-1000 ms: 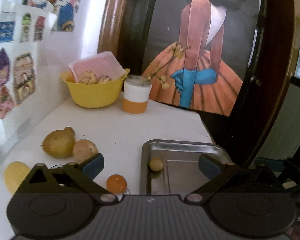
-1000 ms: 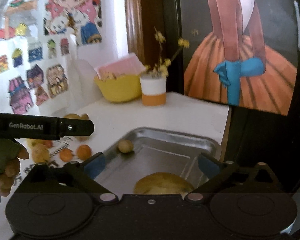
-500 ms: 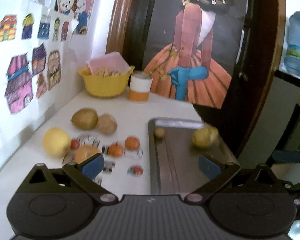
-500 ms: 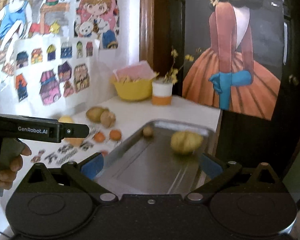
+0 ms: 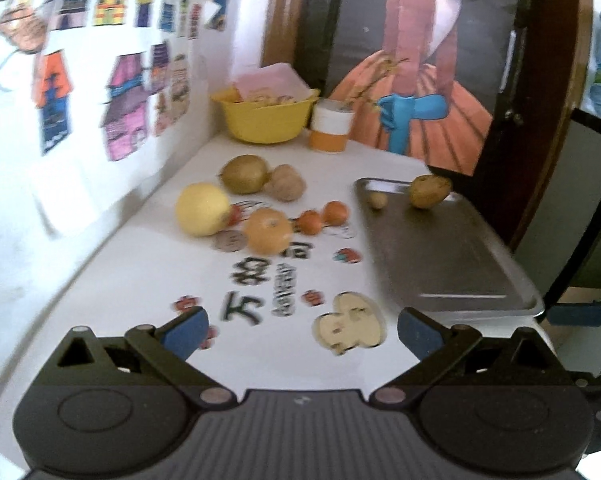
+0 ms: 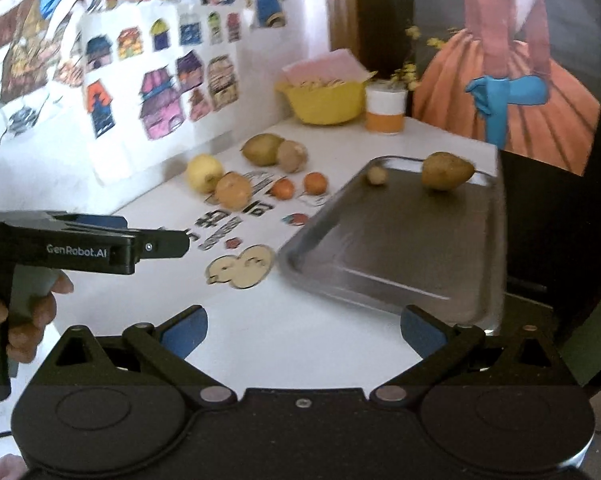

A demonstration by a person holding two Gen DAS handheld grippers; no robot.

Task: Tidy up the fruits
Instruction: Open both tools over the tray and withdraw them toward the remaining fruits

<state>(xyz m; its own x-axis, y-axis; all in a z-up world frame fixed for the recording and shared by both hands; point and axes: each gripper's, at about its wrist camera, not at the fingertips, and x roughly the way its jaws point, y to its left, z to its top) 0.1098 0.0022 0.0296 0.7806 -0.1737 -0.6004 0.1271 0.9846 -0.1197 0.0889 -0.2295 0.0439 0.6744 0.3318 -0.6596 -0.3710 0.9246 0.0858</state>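
1. The left gripper (image 5: 302, 332) hangs above the near part of the white tabletop (image 5: 148, 280), its blue-padded fingers (image 5: 186, 330) spread wide apart and holding nothing.
2. The right gripper (image 6: 304, 330) is likewise empty, fingers wide apart, near the front edge of the metal tray (image 6: 400, 248).
3. Inside the tray, at its far end, lie a pear (image 6: 446, 170) and a small round brownish fruit (image 6: 376, 175), apart from each other.
4. Left of the tray on the tabletop lie a yellow apple (image 5: 202, 209), an orange (image 5: 268, 230), two small orange fruits (image 5: 324, 216), and a greenish fruit (image 5: 245, 174) touching a brown one (image 5: 286, 182).
5. A yellow bowl (image 5: 266, 120) and a white-and-orange cup (image 5: 330, 128) stand at the back.
6. Stickers, including a duck (image 6: 240, 266), cover the tabletop.
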